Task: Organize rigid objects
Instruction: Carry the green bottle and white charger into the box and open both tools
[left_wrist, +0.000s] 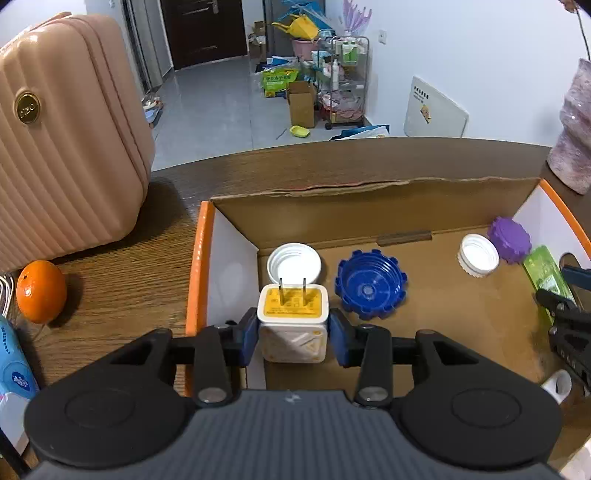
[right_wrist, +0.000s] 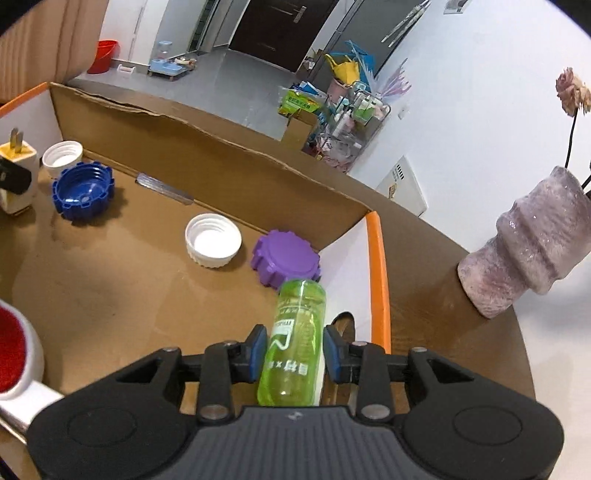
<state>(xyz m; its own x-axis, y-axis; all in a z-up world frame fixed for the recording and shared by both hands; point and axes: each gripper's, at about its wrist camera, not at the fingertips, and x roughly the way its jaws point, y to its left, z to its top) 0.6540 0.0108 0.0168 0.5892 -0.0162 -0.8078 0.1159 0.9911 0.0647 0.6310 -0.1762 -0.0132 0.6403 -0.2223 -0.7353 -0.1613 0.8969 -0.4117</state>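
Left gripper (left_wrist: 293, 334), pads closed on a white-and-yellow plug adapter (left_wrist: 293, 317), at the near left of the open cardboard box (left_wrist: 369, 206). Right gripper (right_wrist: 294, 354) clamps a translucent green plastic bottle (right_wrist: 295, 343) near the box's right wall, just beside a purple ridged cap (right_wrist: 286, 262).

suitcase (left_wrist: 66, 136) badge: unreadable | green bottle (right_wrist: 295, 339) print: unreadable
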